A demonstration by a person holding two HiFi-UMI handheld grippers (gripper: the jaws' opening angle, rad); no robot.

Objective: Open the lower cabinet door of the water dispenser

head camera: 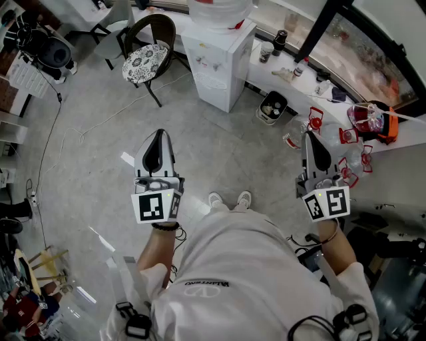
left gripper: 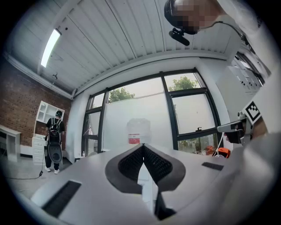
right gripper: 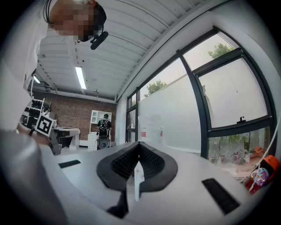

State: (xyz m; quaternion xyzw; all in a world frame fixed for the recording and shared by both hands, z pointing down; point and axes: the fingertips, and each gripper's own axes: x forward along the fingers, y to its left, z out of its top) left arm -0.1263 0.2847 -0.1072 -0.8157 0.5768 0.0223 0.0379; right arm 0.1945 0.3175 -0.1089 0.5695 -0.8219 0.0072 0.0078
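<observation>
Open grey floor (head camera: 219, 143) before water dispenser (head camera: 218, 66); left hand-held gripper (head camera: 158, 136), right hand-held gripper (head camera: 312, 140) clenched, empty.

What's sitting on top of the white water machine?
A big clear water bottle stands on top of the white water dispenser. The bottle covers the spot where it plugs in, so that part can't be seen, and the head view's edge cuts off the bottle's upper end.

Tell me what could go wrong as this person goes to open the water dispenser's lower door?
Possibly tripping: a thin white cable trails across the grey floor toward the white water dispenser. Both the left gripper and right gripper are shut, so the lower door could be bumped rather than gripped. The small black bin beside it might get kicked.
</observation>
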